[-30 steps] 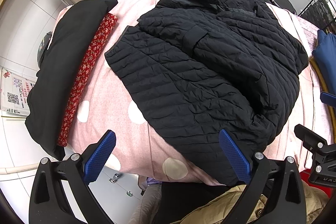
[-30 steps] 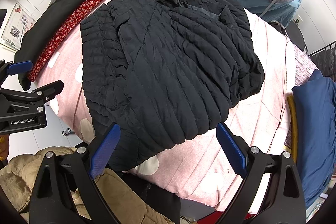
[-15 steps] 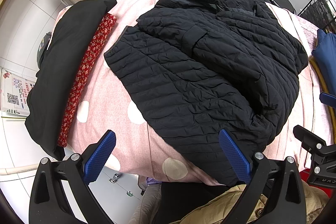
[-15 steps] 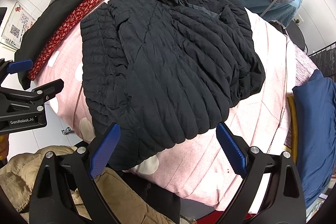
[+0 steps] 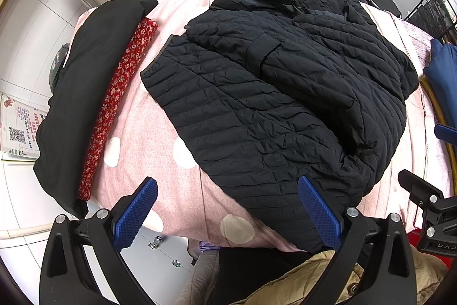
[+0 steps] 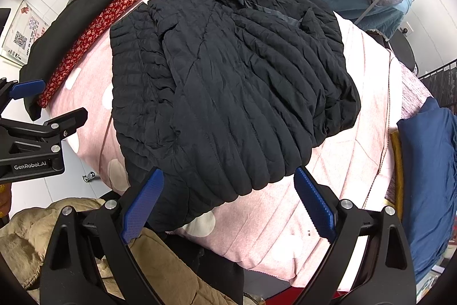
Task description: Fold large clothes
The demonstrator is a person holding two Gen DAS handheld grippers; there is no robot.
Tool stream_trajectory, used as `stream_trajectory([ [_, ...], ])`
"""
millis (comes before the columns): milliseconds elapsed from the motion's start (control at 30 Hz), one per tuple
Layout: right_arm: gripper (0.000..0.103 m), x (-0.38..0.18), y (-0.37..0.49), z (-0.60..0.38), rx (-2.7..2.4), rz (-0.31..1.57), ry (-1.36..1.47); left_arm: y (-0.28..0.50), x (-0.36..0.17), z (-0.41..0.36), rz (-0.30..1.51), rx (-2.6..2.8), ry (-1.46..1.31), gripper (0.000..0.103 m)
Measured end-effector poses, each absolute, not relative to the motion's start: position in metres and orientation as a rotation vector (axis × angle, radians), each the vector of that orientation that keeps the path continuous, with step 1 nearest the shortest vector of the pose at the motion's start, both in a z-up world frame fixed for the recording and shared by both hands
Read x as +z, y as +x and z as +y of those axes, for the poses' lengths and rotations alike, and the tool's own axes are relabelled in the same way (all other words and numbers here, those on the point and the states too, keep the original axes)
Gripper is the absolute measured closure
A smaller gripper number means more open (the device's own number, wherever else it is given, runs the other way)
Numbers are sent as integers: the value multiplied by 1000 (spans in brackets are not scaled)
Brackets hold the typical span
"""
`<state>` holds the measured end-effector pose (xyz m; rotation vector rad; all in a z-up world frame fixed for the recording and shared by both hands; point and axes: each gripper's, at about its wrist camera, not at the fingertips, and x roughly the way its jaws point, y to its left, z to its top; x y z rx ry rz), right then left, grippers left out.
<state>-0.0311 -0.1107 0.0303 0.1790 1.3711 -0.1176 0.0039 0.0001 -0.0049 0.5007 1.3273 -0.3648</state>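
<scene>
My left claw (image 5: 227, 209) hangs with its blue pads wide apart, gripping nothing, over the near edge of the pink dotted cover (image 5: 182, 207). My right claw (image 6: 228, 202) is spread just as wide and empty, its pads above the near hem of the black quilted jacket (image 6: 228, 93). The jacket lies partly folded in the middle of the cover, sleeves laid across its body. Beside it on the left rest a folded black garment (image 5: 85, 93) and a red floral cloth (image 5: 114, 110); a navy garment (image 6: 428, 162) sits to the right.
</scene>
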Motion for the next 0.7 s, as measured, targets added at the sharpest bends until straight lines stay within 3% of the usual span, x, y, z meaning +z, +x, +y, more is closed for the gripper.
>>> stream_trajectory([
  [700, 12, 33, -30, -111, -116, 1375, 174, 1, -11, -3, 1343, -369, 503, 6],
])
